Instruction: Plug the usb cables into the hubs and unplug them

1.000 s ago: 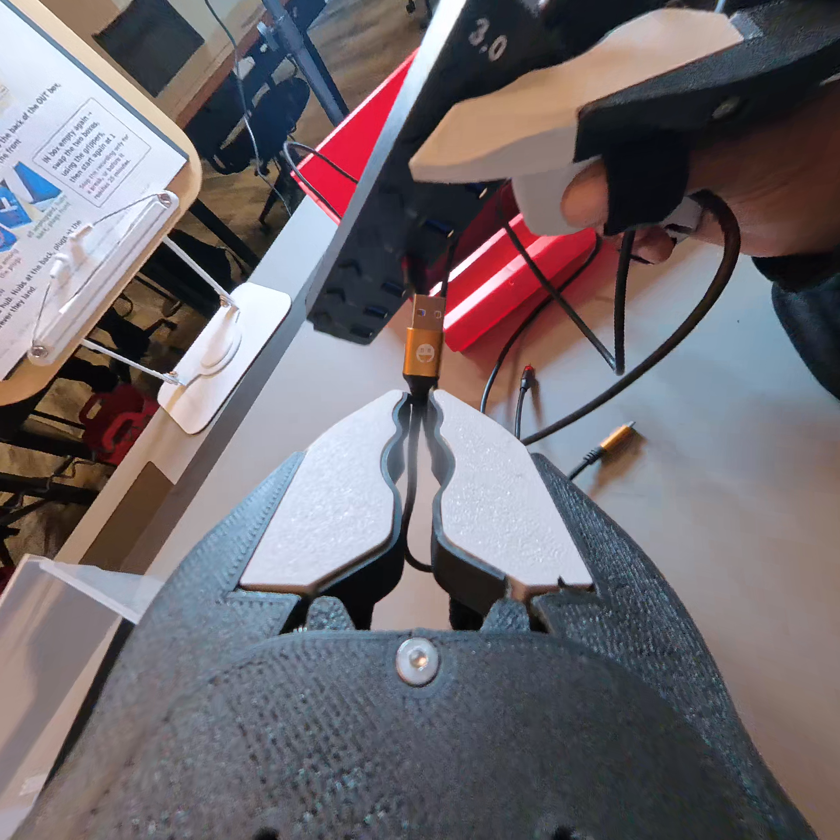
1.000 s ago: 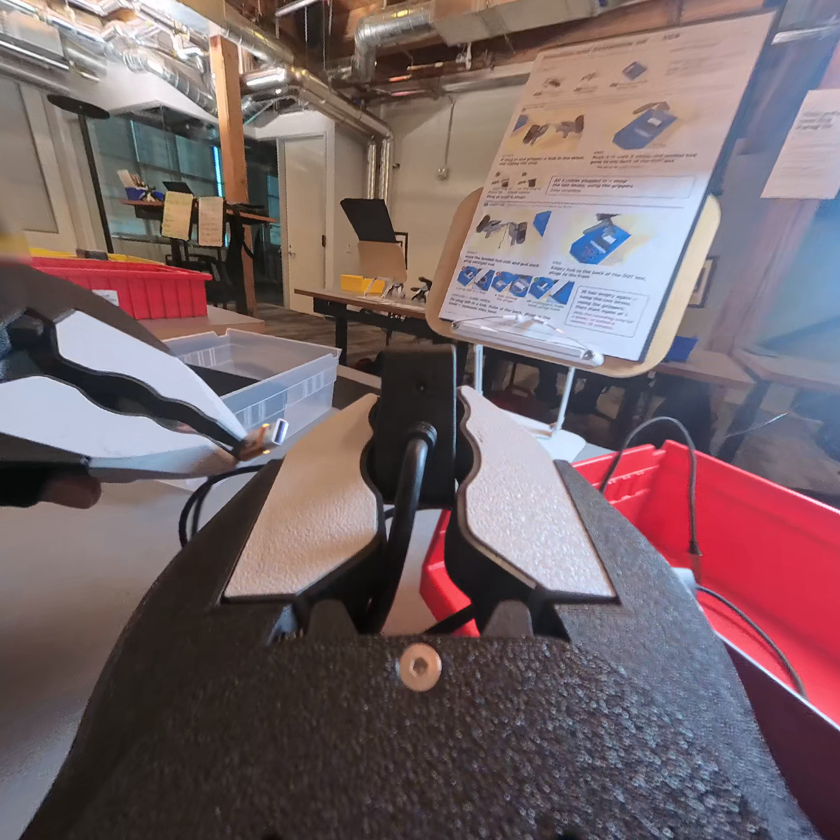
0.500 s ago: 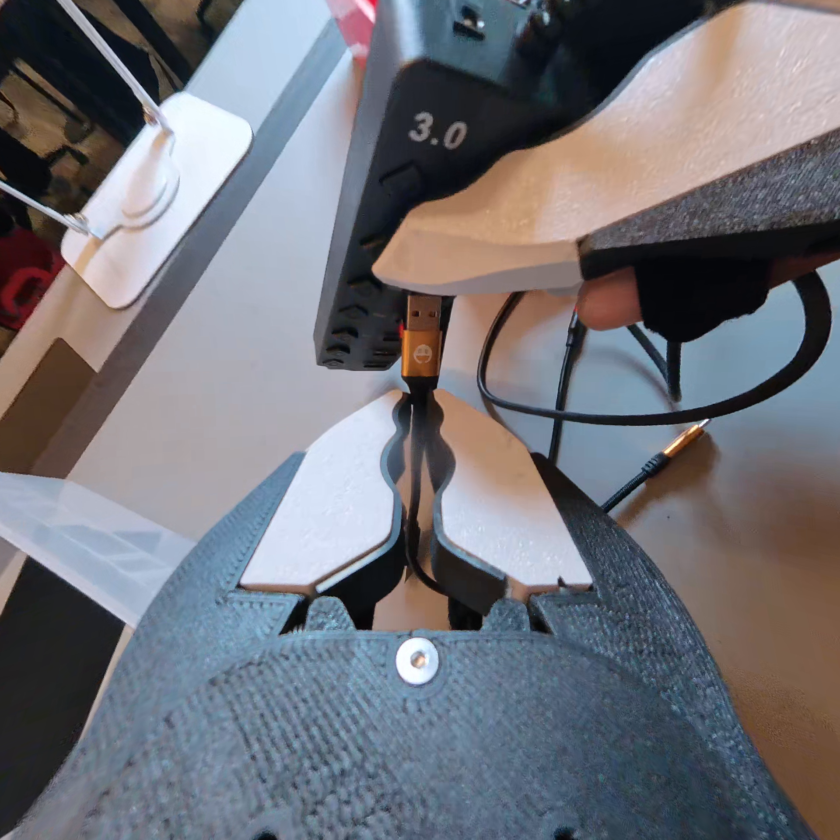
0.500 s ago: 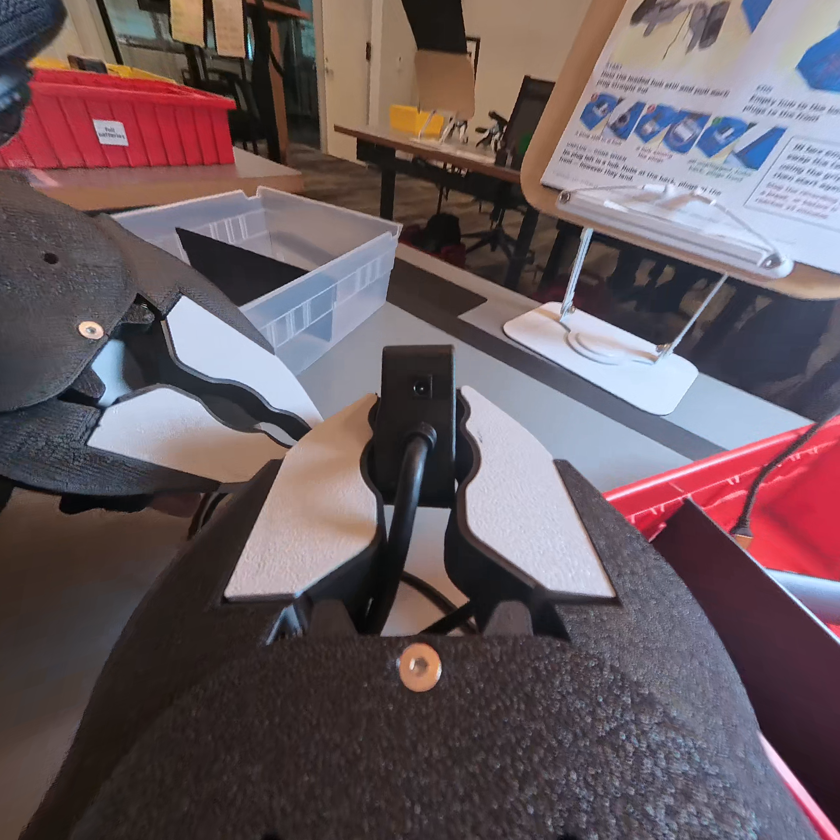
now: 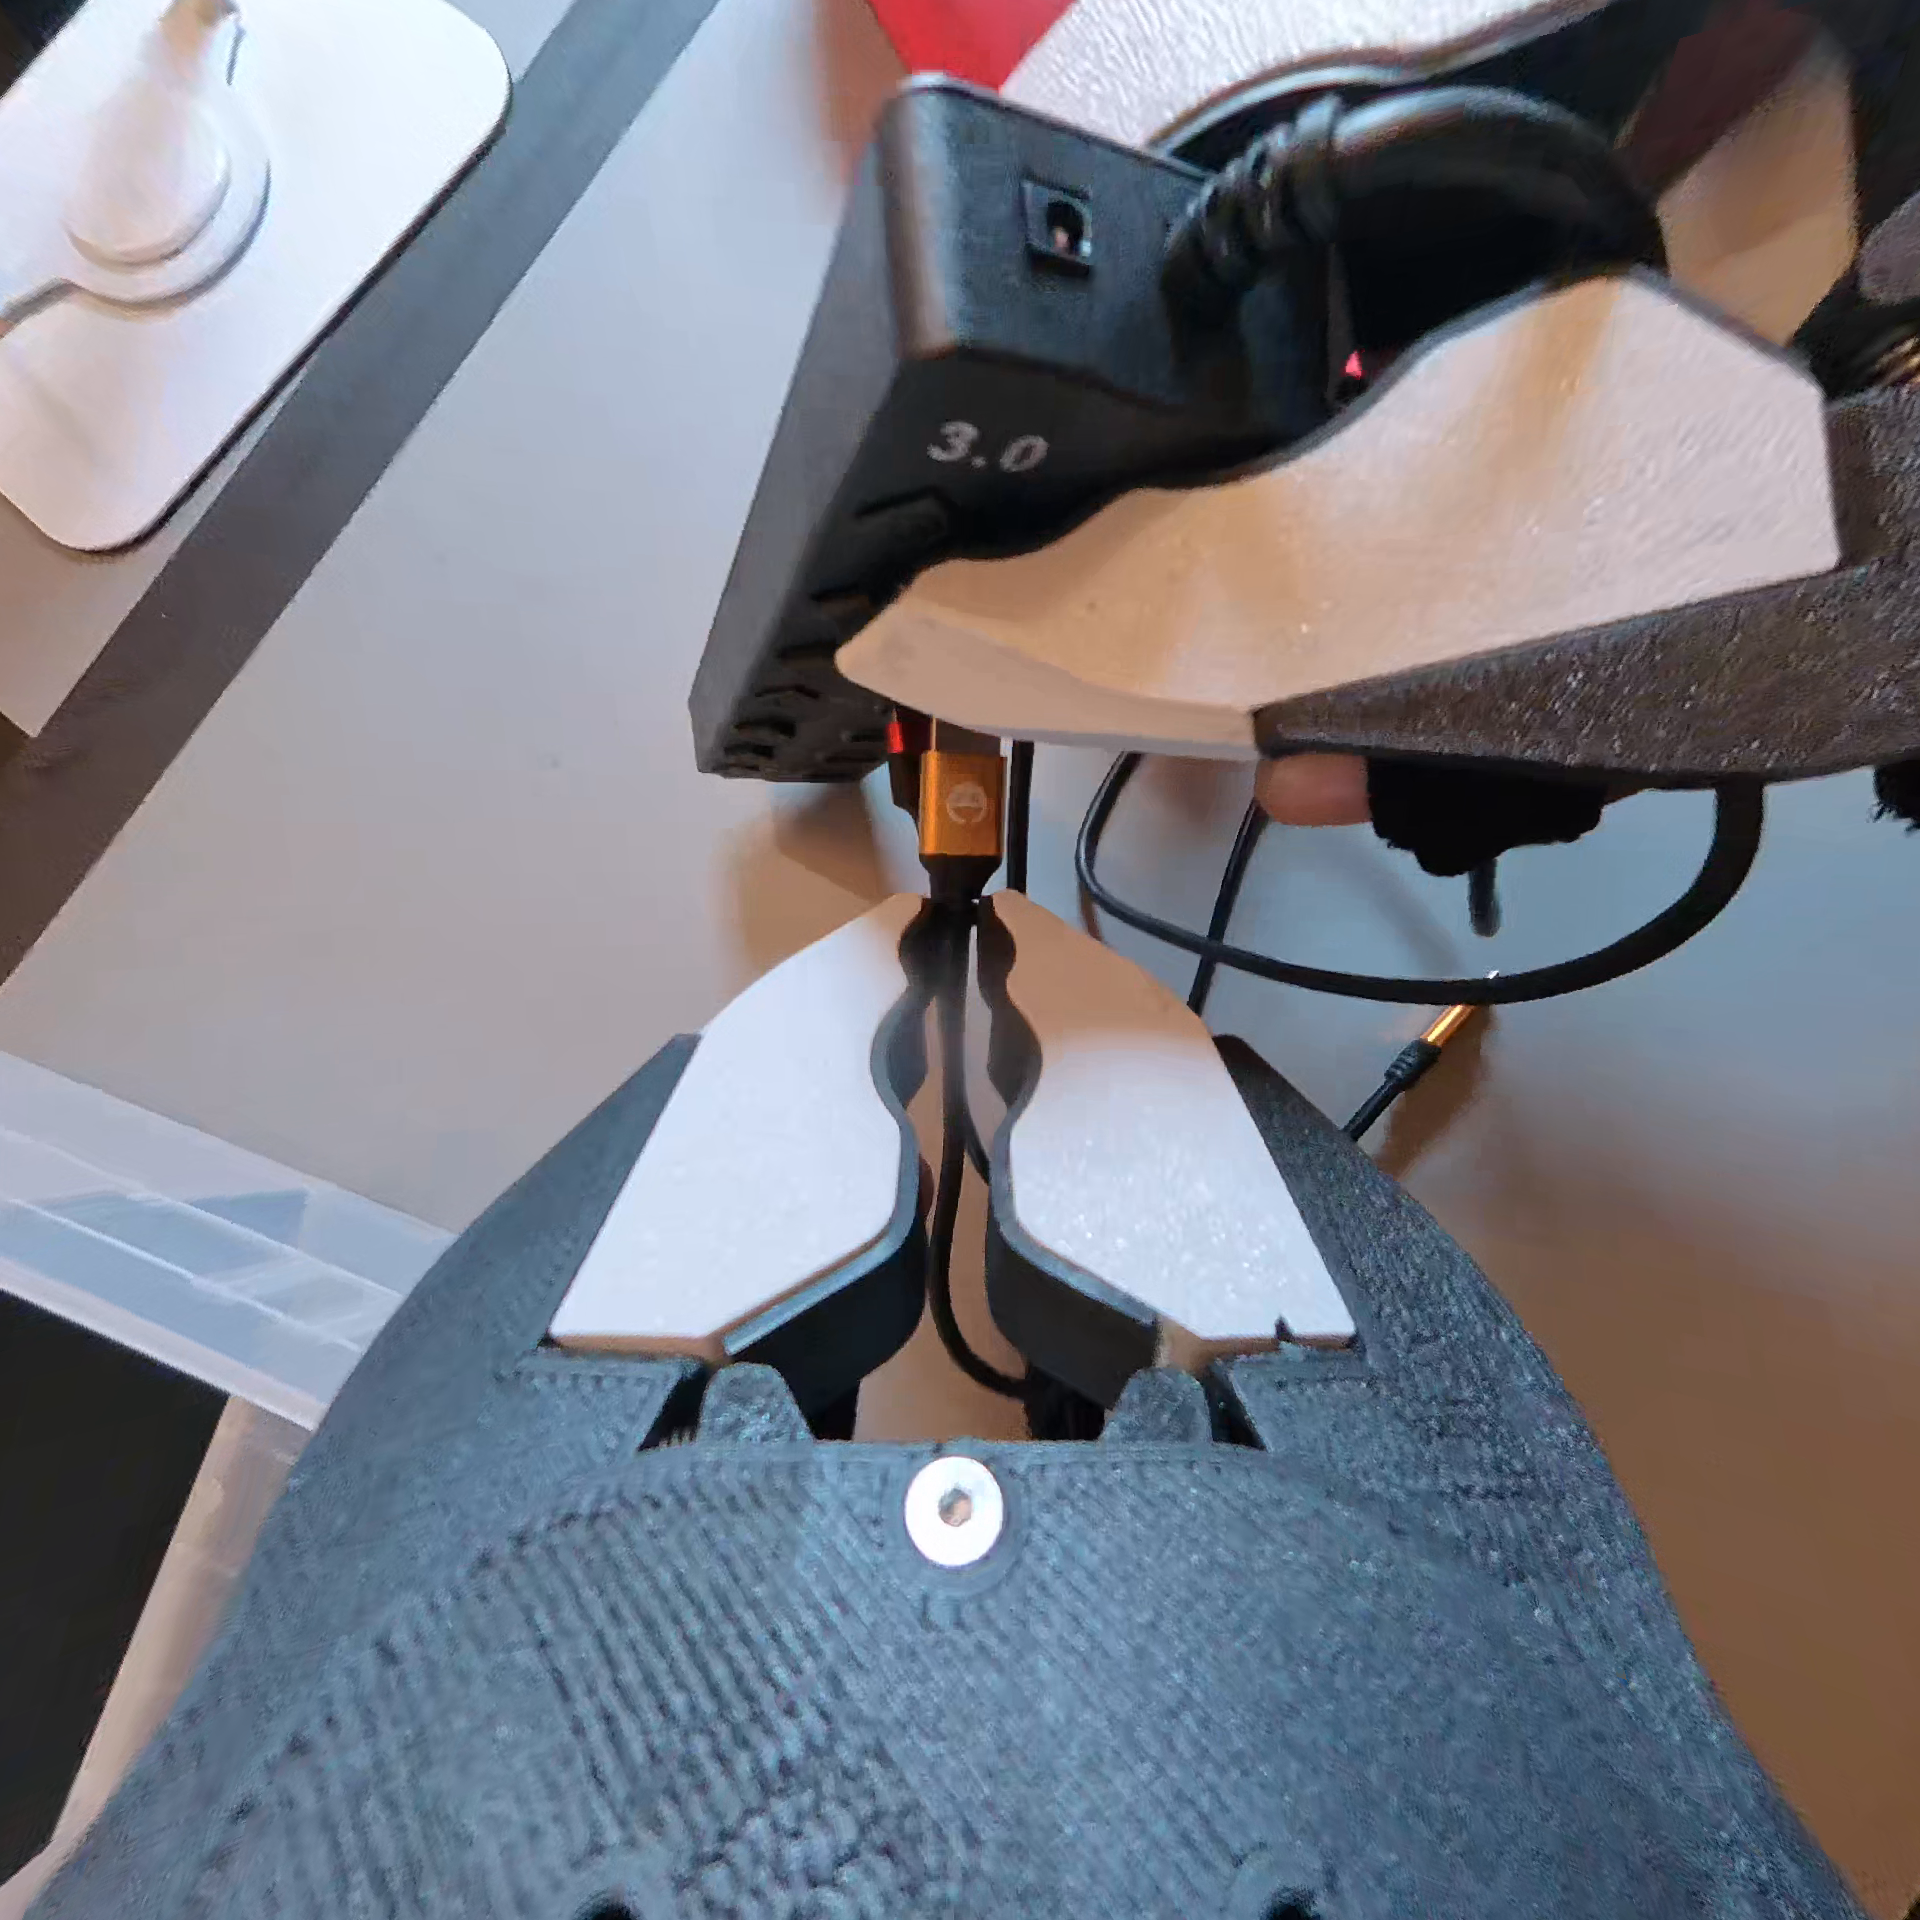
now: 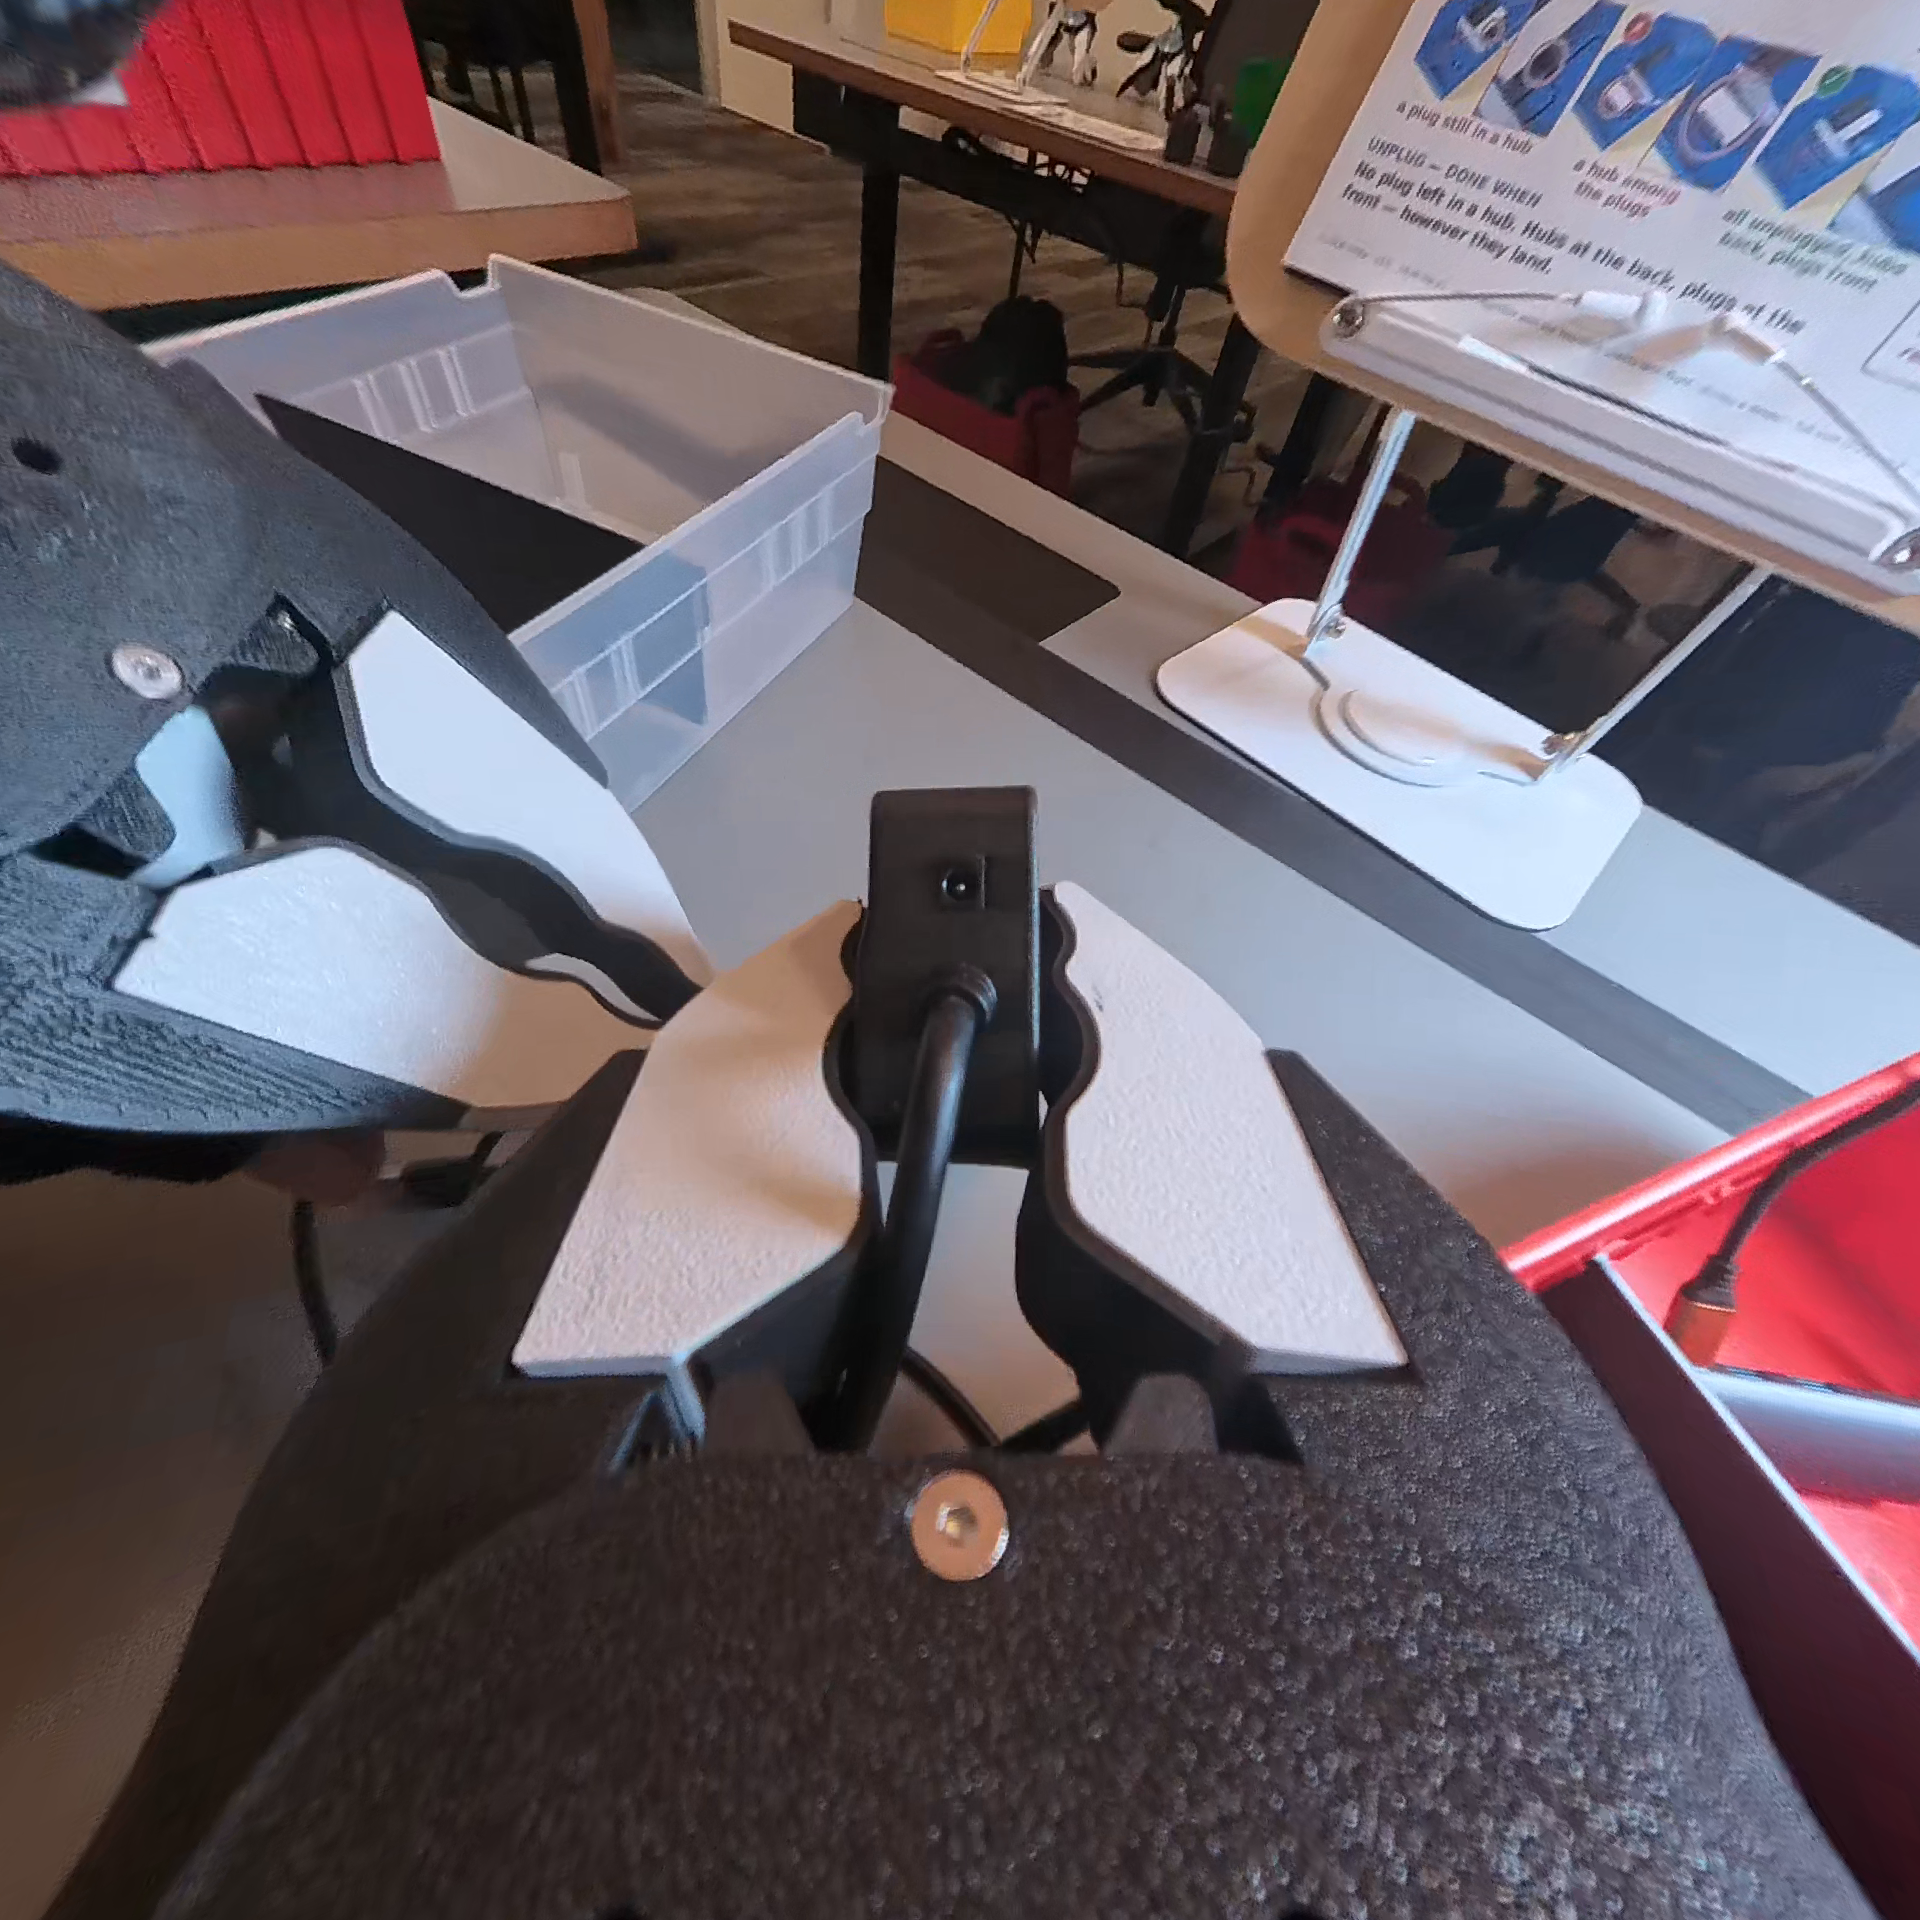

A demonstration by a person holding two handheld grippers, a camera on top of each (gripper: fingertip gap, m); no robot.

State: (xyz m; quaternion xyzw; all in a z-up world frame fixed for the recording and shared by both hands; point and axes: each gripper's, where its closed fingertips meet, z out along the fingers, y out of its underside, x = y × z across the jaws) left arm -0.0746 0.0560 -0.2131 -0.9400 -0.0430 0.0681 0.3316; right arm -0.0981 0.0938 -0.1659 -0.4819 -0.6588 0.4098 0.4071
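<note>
Right gripper (image 6: 951, 977) has its fingers clamped on the hub (image 5: 831, 499) to brace it above the counter (image 5: 416, 831), while the left gripper (image 5: 951, 904) pinches the orange plug's (image 5: 961, 816) cable, nosing it into a port, probably only partway.

My left gripper (image 5: 951, 902): coarse black 3D-printed shell with visible layer lines, one silver hex screw at centre, two pale grey fingers (image 5: 769, 1132) with a grainy face, black edging and wavy inner profiles. My right gripper (image 6: 951, 914): same build, pebbly black housing, matching silver screw, same scalloped grey fingers (image 6: 1205, 1174). In the left wrist view, a black fingerless glove (image 5: 1475, 821) shows under the right gripper's body.
</note>
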